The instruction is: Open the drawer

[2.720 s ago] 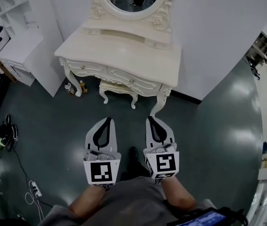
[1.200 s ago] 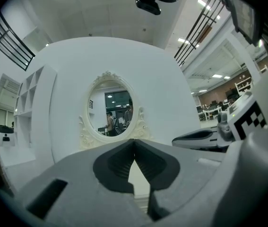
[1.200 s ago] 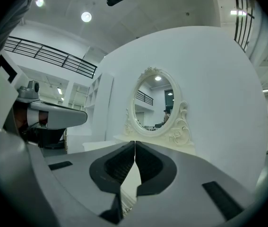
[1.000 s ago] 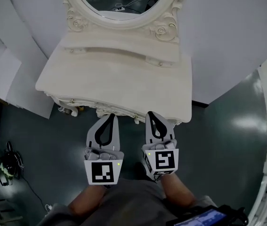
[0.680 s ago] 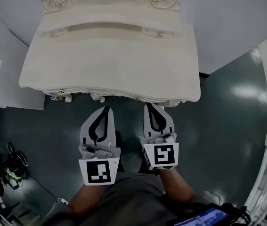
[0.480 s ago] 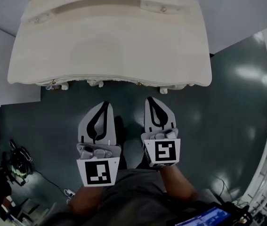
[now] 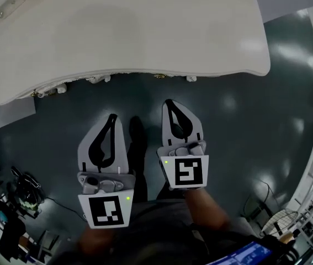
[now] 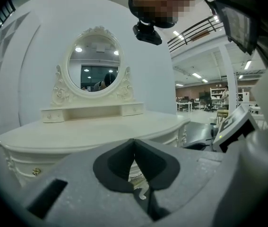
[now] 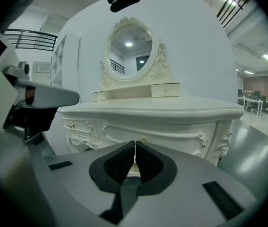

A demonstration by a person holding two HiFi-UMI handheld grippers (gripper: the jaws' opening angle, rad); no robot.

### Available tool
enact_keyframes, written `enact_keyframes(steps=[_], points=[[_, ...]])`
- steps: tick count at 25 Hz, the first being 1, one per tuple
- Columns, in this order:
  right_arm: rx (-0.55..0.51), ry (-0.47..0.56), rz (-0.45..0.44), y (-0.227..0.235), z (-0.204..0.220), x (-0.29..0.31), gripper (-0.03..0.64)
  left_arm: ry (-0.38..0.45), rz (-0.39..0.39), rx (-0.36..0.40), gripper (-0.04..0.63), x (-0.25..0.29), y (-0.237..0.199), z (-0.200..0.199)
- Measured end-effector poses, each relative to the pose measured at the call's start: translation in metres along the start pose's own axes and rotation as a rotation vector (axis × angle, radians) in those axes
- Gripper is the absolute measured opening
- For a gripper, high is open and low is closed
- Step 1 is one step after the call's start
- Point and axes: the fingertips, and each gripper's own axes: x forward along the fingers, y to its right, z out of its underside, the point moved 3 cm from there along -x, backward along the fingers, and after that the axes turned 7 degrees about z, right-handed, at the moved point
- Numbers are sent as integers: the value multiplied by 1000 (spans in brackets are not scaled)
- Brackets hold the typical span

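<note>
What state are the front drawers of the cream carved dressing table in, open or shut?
Shut: the carved cream drawer fronts sit flush under the cream tabletop; none is pulled out.

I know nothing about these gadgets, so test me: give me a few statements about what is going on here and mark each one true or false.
1. The left gripper and the right gripper are both shut and empty. True.
2. The right gripper is clamped on a drawer knob. False: it hangs over the floor, short of the dressing table, touching nothing.
3. An oval mirror stands at the back of the dressing table. True.
4. One drawer is pulled out. False: the front drawers all look closed.
</note>
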Motion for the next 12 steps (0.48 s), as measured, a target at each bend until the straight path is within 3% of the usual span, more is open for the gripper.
enact_keyframes(steps=[5, 7, 12], points=[[1, 19, 11, -2, 7, 14, 30, -1, 8, -12, 15, 2, -6, 11], [11, 14, 26, 0, 7, 17, 158, -2, 12, -17, 15, 1, -5, 10], [7, 4, 72, 8, 5, 22, 173, -14, 19, -24, 15, -1, -4, 8]])
